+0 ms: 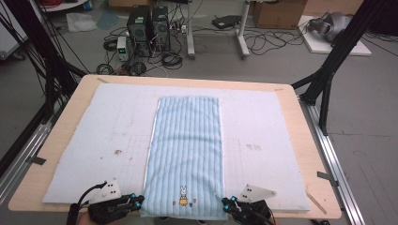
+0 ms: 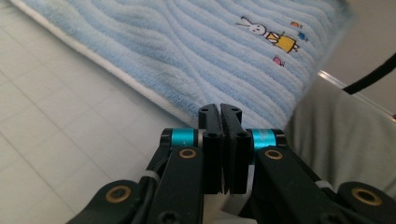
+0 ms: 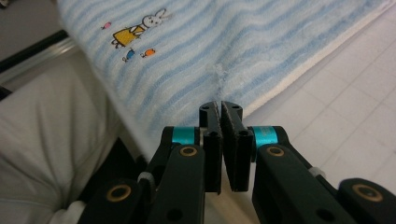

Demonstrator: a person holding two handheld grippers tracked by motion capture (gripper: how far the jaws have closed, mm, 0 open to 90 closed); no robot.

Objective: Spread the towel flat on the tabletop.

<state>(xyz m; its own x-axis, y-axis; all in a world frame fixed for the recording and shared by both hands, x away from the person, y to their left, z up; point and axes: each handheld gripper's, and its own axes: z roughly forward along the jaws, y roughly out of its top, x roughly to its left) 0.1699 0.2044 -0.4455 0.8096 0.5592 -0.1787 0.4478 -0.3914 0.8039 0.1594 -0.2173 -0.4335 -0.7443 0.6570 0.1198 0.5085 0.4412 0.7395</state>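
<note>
1. On the white gridded mat that covers the wooden table, we see a light blue striped towel lying flat, its long side running away from us, roughly at the middle of the mat.
2. We find a small rabbit picture on the towel's near end, close to the table's near edge; it also shows in the left gripper view and in the right gripper view.
3. We hold the left gripper at the towel's near left corner. In its own view the two black jaws are pressed together at the towel's edge; whether a fold of cloth is caught between them, we cannot tell.
4. We hold the right gripper at the towel's near right corner. In its own view the jaws are likewise pressed together right at the towel's white-trimmed edge, where the cloth puckers a little just beyond the tips; we cannot tell whether they pinch it.
5. Beyond the table we see a floor with cables and two dark computer towers.
</note>
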